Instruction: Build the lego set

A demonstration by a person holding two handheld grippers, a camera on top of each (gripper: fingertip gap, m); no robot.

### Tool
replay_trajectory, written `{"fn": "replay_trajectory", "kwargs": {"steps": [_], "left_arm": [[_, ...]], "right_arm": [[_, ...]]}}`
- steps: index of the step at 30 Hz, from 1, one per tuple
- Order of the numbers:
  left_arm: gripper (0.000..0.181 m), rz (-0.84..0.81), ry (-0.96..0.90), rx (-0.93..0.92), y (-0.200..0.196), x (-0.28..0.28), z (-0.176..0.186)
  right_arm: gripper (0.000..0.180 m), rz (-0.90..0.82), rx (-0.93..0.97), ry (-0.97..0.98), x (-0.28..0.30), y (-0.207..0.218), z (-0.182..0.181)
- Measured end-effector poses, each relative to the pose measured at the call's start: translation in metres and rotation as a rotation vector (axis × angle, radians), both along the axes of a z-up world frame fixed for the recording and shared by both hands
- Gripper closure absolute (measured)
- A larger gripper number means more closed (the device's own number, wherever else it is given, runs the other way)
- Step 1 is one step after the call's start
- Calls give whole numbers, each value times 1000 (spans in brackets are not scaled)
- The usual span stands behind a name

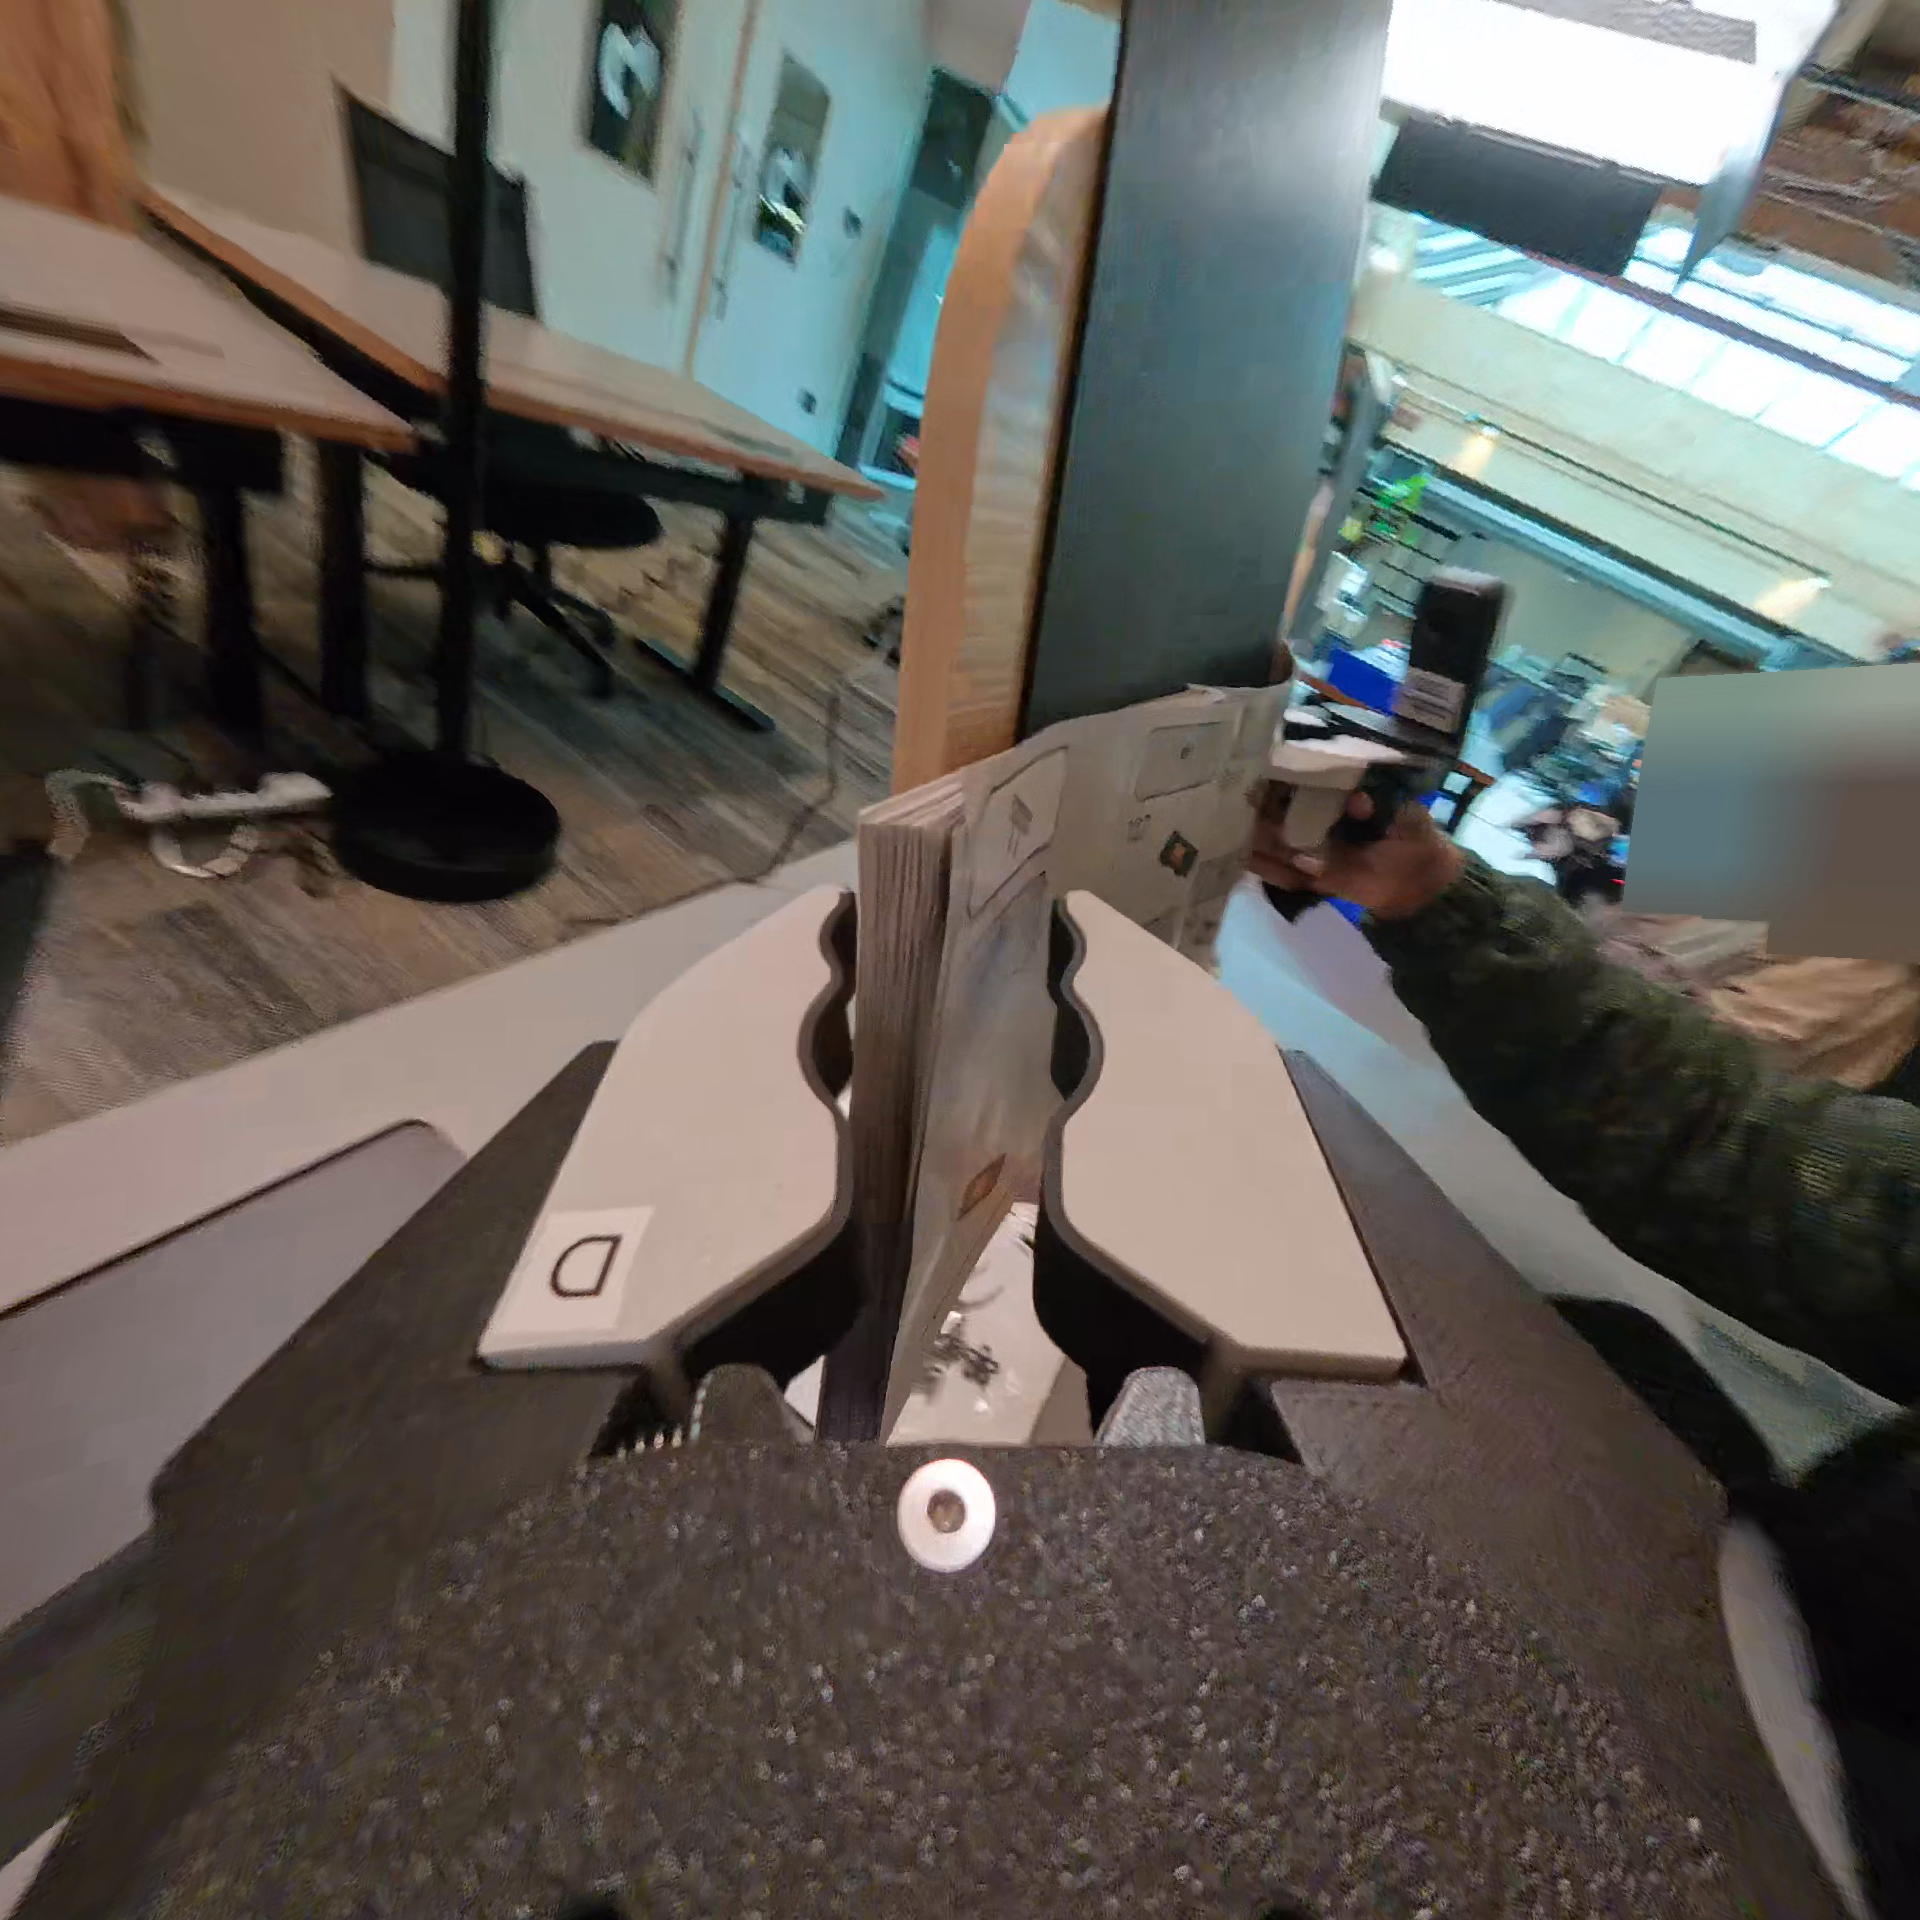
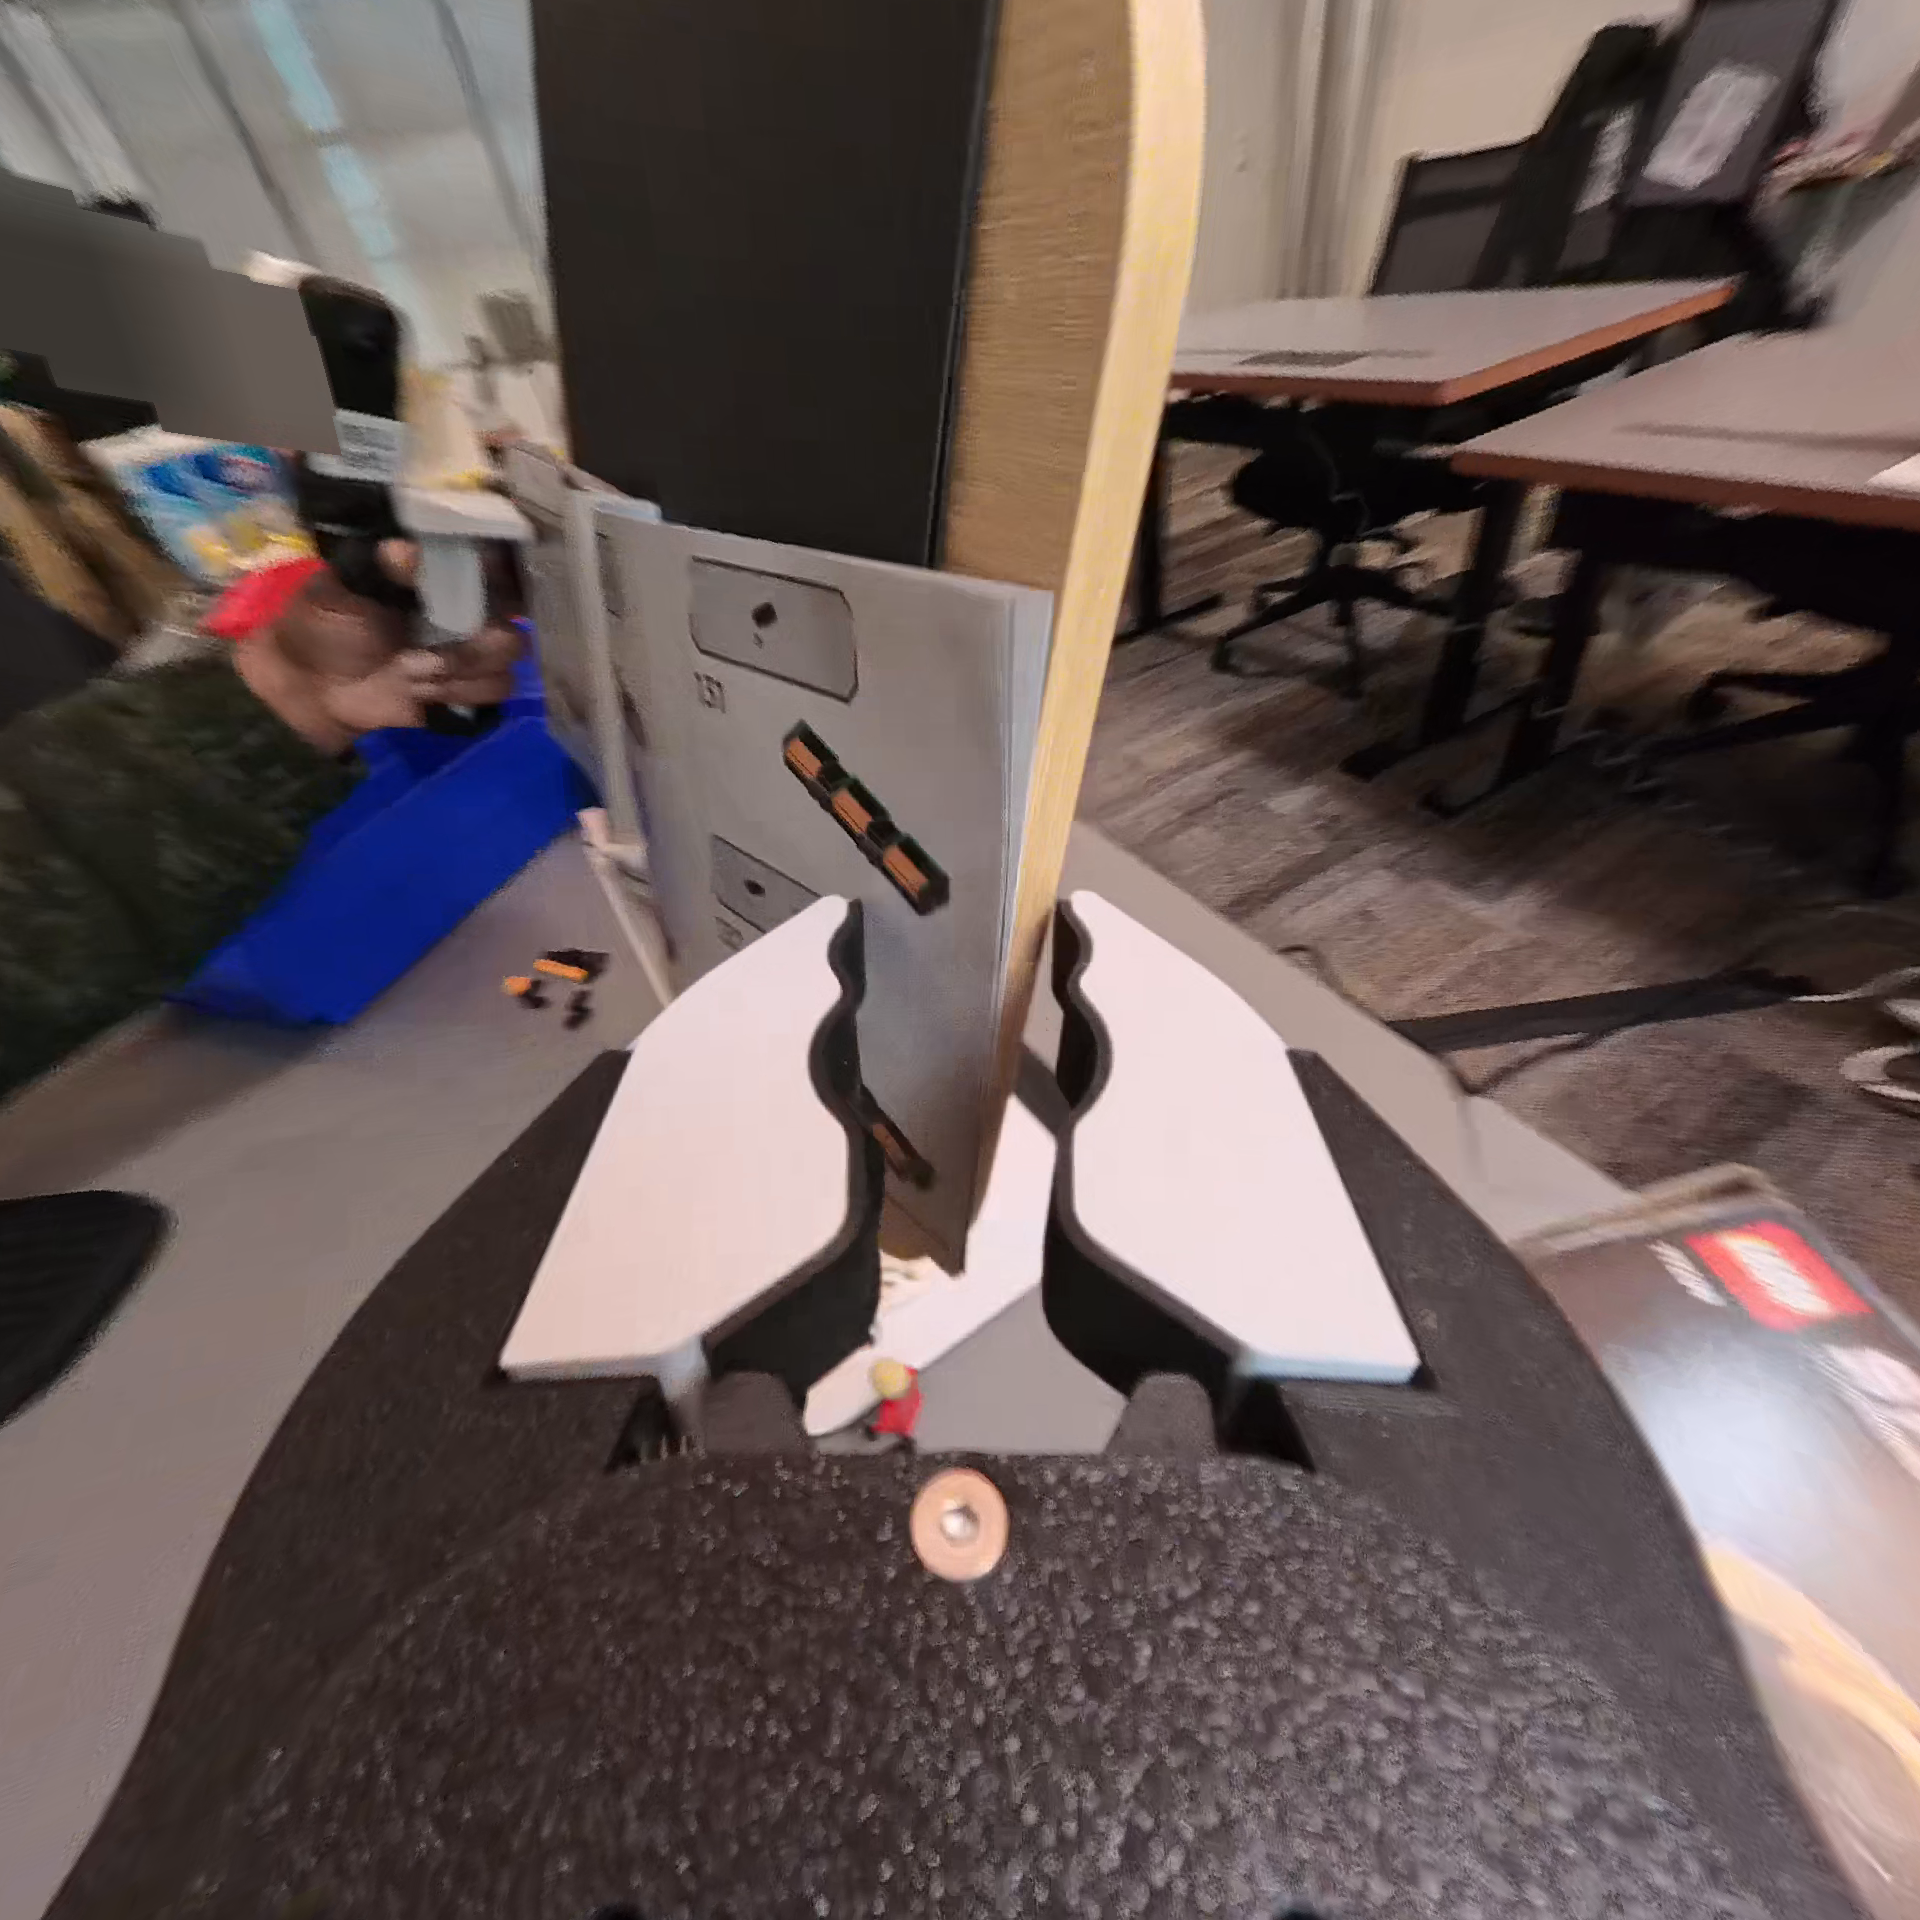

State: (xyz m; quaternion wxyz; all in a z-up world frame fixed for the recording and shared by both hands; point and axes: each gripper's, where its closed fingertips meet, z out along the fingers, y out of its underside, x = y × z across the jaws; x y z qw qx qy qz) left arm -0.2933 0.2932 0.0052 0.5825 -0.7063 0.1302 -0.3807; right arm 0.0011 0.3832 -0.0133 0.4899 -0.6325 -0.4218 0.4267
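Lego instruction booklet: light, floppy; your left hand-held gripper clamps its thick page stack, right hand-held gripper pinches one edge.

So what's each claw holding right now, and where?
Both hold the instruction booklet: left claw on its thick page stack, right claw on the opposite open pages' edge.

Your left gripper hides the instruction booklet's lower edge; the lego box runs off the frame's right edge; small loose pieces blur beyond telling.
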Motion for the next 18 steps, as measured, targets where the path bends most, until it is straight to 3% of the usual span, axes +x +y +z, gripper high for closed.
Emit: {"fn": "replay_trajectory", "kwargs": {"steps": [5,8,13,18], "left_arm": [[146,351,128,94,-18,-36,9],[150,497,226,187,-43,-36,21],[162,556,390,350,-73,15,25],[168,530,469,376,-69,70,3]], "right_arm": [[135,-309,194,-12,40,-3,14],[136,-451,348,5,57,-28,35],[147,-499,573,22,31,-97,53],[150,-443,603,-115,-41,-115,24]]}}
